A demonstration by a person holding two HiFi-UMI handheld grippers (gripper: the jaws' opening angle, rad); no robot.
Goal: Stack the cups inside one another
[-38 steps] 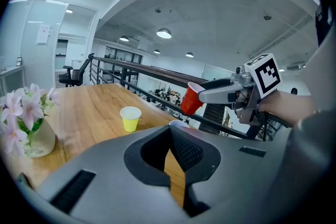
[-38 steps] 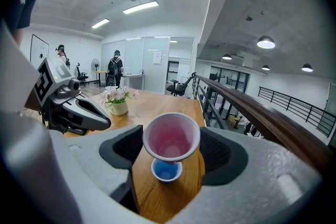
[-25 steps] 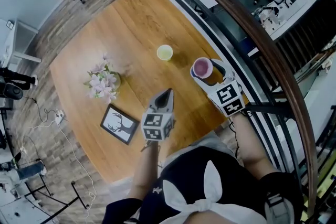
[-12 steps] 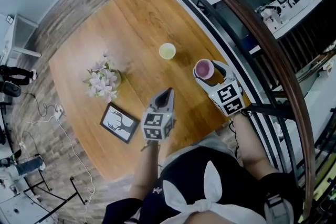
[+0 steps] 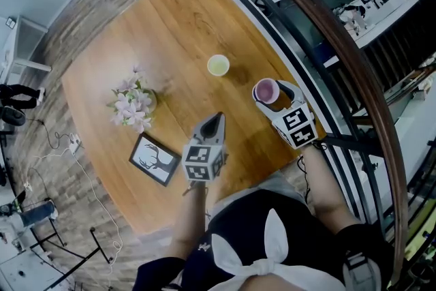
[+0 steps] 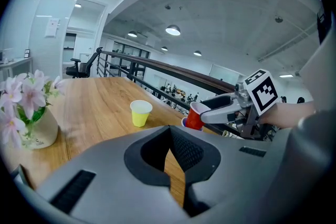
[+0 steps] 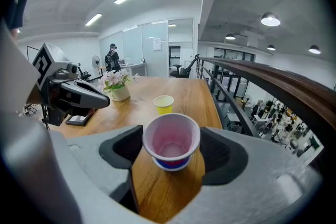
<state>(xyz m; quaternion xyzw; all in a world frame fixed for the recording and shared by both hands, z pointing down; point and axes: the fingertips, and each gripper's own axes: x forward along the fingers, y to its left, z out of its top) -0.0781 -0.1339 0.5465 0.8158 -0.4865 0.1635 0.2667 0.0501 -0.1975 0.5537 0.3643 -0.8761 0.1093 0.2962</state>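
Wooden worktop [image 5: 170,31] is seen carrying a yellow cup [image 5: 218,65], which stands upright and alone near the middle. Well apart from it, by the railing-side edge, a red cup [image 7: 171,139] is clamped between the jaws of the right tool [image 5: 270,93], with its base lowered into the mouth of a blue cup [image 7: 169,164]. The left tool [image 5: 213,123] is held closed on nothing, its jaws pressed together, near a picture frame [image 5: 153,160] and a vase of flowers [image 5: 133,104].
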